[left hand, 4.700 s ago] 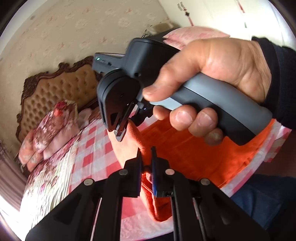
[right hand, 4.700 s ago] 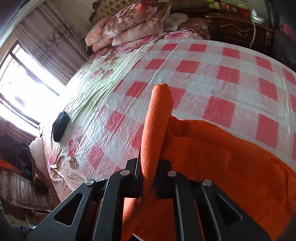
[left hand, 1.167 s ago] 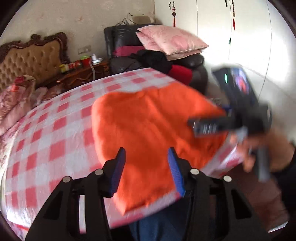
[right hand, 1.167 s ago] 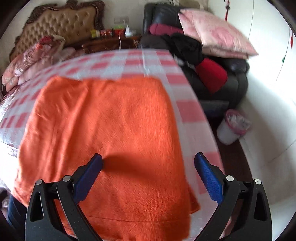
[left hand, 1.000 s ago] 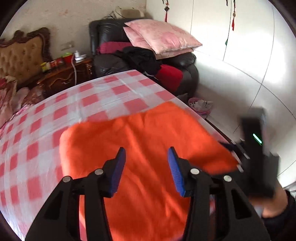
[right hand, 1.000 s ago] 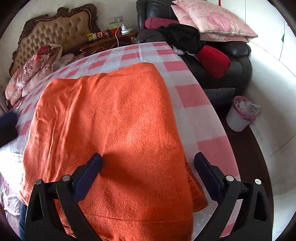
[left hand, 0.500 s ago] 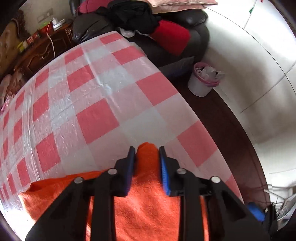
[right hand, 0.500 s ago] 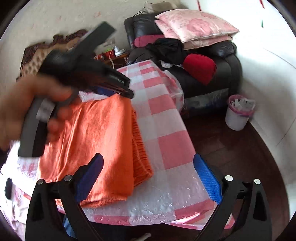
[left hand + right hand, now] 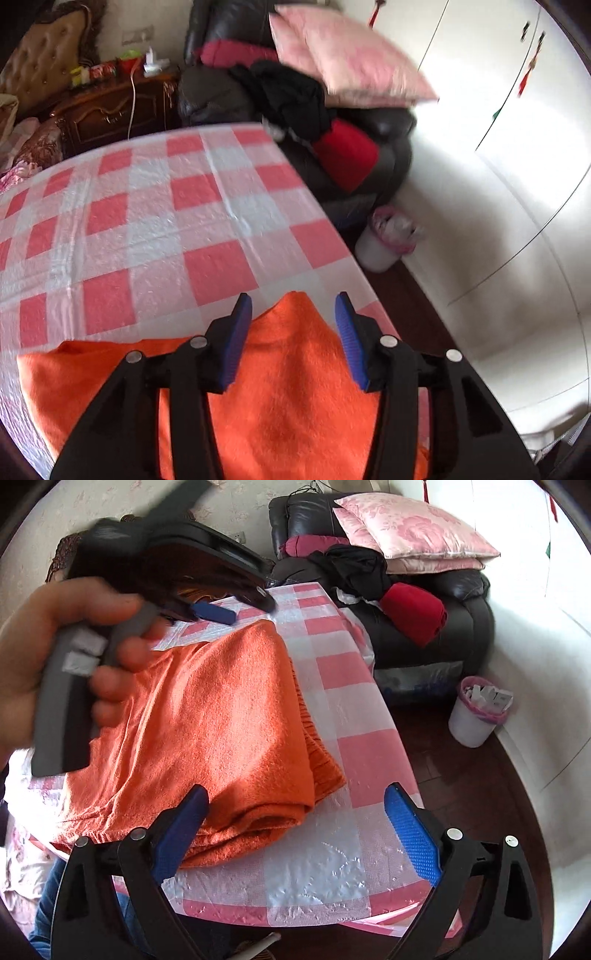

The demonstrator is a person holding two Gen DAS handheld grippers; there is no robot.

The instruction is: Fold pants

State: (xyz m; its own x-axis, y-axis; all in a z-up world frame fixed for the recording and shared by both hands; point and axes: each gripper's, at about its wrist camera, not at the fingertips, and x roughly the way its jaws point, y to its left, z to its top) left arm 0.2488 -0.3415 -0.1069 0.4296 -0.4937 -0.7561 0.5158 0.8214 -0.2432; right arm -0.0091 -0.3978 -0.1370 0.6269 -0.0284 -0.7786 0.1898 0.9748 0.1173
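The orange pants lie folded into a thick stack on the red-and-white checked cover of the bed, near its corner, with the folded edges facing the right-hand tongs. The left gripper hangs just above the far corner of the pants; its blue-padded jaws have just been opening and now stand moderately apart, with the corner of the cloth lying between and below them and neither pad pressing on it. In the right wrist view a hand holds that left tool by its grey handle over the far side of the stack. The right gripper has its jaws spread wide and empty, above the near corner of the pants and the bare cover beside it. On the floor past the bed, by the white wall, stands a small white bin with a pink liner, with crumpled white scraps in it. Behind it a dark armchair is heaped with pink pillows, black clothes and a red bundle.
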